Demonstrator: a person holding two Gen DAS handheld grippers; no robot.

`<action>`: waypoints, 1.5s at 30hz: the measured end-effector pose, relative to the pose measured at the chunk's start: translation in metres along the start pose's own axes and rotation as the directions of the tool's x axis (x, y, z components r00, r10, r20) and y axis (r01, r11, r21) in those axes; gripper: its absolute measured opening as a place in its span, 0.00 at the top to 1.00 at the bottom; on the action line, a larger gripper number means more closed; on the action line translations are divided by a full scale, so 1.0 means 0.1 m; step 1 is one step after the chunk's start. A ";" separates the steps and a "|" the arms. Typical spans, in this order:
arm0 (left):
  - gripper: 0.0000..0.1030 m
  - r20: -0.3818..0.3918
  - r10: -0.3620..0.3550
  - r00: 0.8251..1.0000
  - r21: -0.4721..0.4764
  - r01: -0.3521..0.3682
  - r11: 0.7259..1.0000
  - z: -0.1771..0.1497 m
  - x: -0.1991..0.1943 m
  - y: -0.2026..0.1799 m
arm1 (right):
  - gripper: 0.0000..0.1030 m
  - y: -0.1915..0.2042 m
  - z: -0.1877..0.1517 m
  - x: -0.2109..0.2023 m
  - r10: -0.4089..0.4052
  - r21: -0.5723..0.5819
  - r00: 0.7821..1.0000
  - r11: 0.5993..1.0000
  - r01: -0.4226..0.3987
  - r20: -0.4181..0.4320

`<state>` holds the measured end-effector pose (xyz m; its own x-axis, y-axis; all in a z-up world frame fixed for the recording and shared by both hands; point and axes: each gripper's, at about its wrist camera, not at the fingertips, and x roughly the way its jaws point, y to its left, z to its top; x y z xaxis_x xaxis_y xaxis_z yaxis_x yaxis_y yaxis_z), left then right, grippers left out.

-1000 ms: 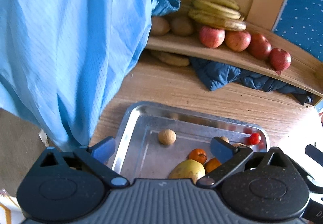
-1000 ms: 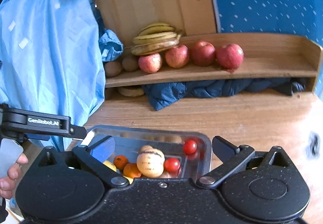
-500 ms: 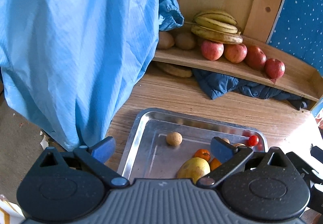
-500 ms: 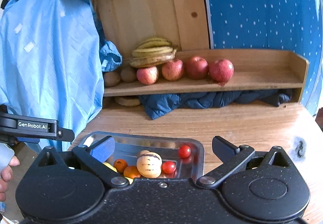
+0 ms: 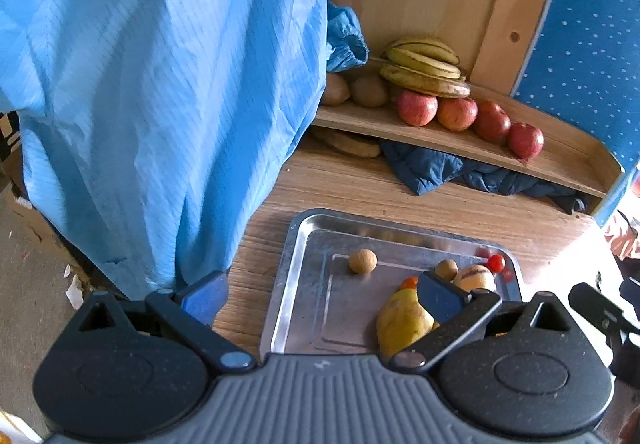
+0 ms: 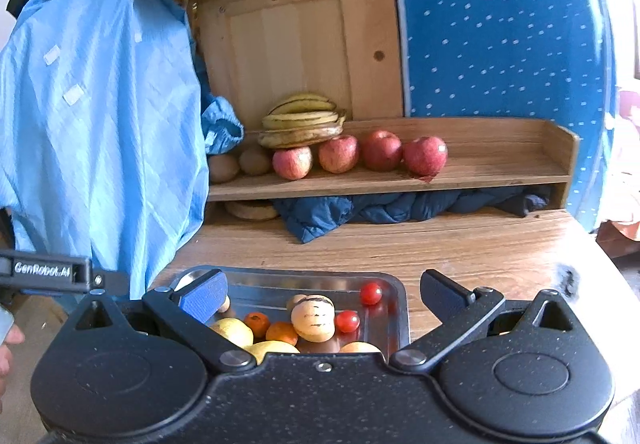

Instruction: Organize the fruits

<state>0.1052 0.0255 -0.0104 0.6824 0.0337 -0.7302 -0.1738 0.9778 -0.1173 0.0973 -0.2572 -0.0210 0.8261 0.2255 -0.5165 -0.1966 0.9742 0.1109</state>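
Steel, shiny and shallow-walled, the tray (image 6: 396, 308) sits on the wooden desk (image 6: 460, 244) with the loose fruit still in it: two cherry tomatoes (image 6: 347, 321), two small oranges (image 6: 257, 323), a cream striped melon (image 6: 313, 318), a yellow mango (image 5: 402, 322) and a small brown round fruit (image 5: 362, 261) alone toward the tray's far left. Behind, the wooden shelf (image 6: 500, 172) already carries a row of red apples (image 6: 425, 155), a bunch of bananas (image 6: 302, 120) and brown kiwis (image 6: 256, 160), with open room at its right end.

Both claws hover above the near edge of the tray, empty. The left claw (image 5: 320, 296) is spread wide, one finger over the desk, the other over the mango. The right claw (image 6: 324, 290) is likewise spread wide, the striped melon and oranges lying between its fingers in that view.

The tomatoes look thin-skinned and easy to burst, and they would probably roll on the slick metal, so they want a light pinch across the widest part. The oranges should be firmer and forgiving. The mango seems heaviest and smooth; taking it across its short middle would likely stop it swinging. The melon appears hard and round, best gripped at its equator.
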 end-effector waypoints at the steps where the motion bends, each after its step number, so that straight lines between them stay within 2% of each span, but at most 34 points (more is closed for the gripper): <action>1: 0.01 0.004 -0.004 1.000 0.008 0.004 1.000 -0.02 -0.03 0.02 | 0.01 0.03 -0.02 -0.04 -0.012 0.004 1.000 1.000 0.012 0.004; 12: 0.01 0.053 -0.071 0.996 0.039 0.069 0.997 -0.20 -0.45 0.18 | 0.01 0.38 -0.19 -0.57 -0.072 0.013 0.995 0.997 0.071 0.074; 19: 0.01 0.073 -0.100 0.992 0.058 0.096 0.994 -0.28 -0.60 0.27 | 0.01 0.58 -0.28 -0.74 -0.077 0.010 0.991 0.997 0.077 0.111; 28: 0.01 0.089 -0.101 0.991 0.073 0.095 0.993 -0.31 -0.69 0.40 | 0.01 0.70 -0.30 -0.76 -0.083 0.017 0.989 0.997 0.081 0.125; 35: 0.01 0.060 -0.101 0.993 0.050 0.098 0.994 -0.37 -0.65 0.47 | 0.01 0.74 -0.38 -0.75 -0.093 0.013 0.991 0.996 0.092 0.097; 45: 0.01 0.037 -0.128 0.991 0.066 0.126 0.990 -0.42 -0.60 0.41 | 0.01 0.68 -0.43 -0.82 -0.131 0.040 0.985 0.991 0.127 0.108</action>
<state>0.0272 0.0551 0.0008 0.7249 -0.0845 -0.6836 -0.0392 0.9858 -0.1634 -0.0064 -0.2096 -0.0072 0.8970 0.0961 -0.4314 -0.0688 0.9945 0.0785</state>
